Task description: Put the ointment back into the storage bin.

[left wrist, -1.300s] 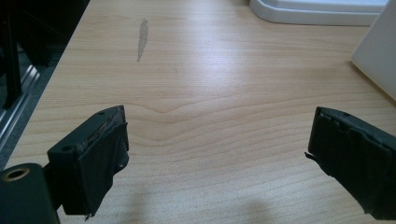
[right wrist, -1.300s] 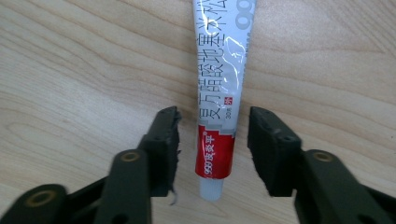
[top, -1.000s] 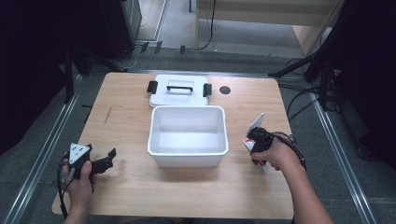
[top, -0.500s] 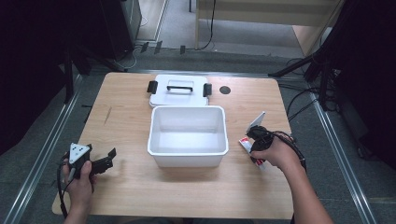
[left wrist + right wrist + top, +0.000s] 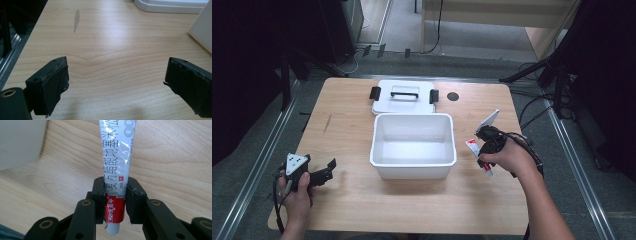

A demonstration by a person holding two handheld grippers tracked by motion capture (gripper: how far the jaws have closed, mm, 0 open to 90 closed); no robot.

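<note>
**Ointment tube pinched near its cap end**

Ointment tube [image 5: 115, 170] sits clamped in the right gripper [image 5: 115, 195] just right of the white bin [image 5: 413, 170], above the table [image 5: 352, 200]. Light, soft, likely slippery foil; grip the stiffer shoulder. Its long axis runs away from the jaws, cap toward the hand. Left gripper [image 5: 116, 80] rests open, holding nothing.

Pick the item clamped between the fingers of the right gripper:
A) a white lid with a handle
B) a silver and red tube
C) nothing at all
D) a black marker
B: in the right gripper view the right gripper pinches a silver and red tube above the wooden table.
</note>
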